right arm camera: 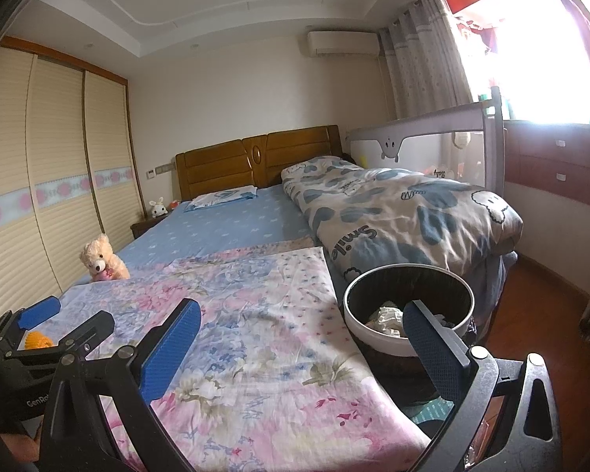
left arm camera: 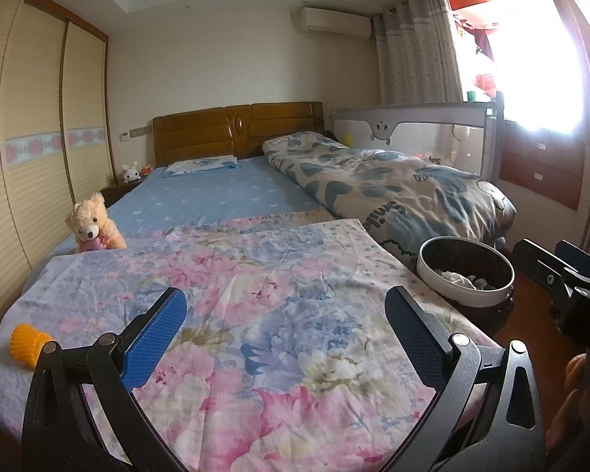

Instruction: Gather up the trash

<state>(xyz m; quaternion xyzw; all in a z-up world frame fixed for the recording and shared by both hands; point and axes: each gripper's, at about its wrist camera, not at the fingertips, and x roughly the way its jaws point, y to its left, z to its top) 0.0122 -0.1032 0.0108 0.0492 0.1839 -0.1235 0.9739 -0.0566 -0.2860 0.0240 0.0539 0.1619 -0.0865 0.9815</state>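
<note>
Both my left gripper (left arm camera: 285,330) and right gripper (right arm camera: 301,344) are spread wide, empty, above the wrinkled floral sheet (left arm camera: 255,299). A ribbed orange foam net (left arm camera: 29,346) lies left of my left gripper. Ahead-right, the round white-rimmed bin (right arm camera: 373,338) holds crumpled paper, partly hidden.

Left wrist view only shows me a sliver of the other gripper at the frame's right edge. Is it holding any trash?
Observer: No. The right gripper is open, with nothing between its fingers.
Operator: Where is it aimed?
Observer: Along the bed's right edge. In its own camera, one finger overlaps the near rim of the bin.
Operator: Is it touching the bin?
Observer: Cannot tell. The right wrist view shows the overlap but not the depth.
</note>
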